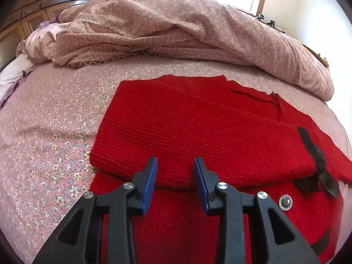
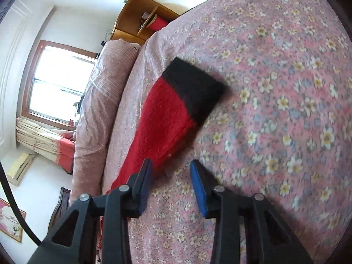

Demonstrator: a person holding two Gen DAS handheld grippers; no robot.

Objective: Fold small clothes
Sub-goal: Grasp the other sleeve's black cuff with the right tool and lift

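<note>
Red sweater (image 1: 198,127) runs off frame; its sleeve (image 2: 167,118) blurs.

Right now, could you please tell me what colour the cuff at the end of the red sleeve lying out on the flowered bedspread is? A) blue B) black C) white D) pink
B: in the right wrist view the red sleeve stretches across the flowered bedspread and ends in a black cuff.
</note>
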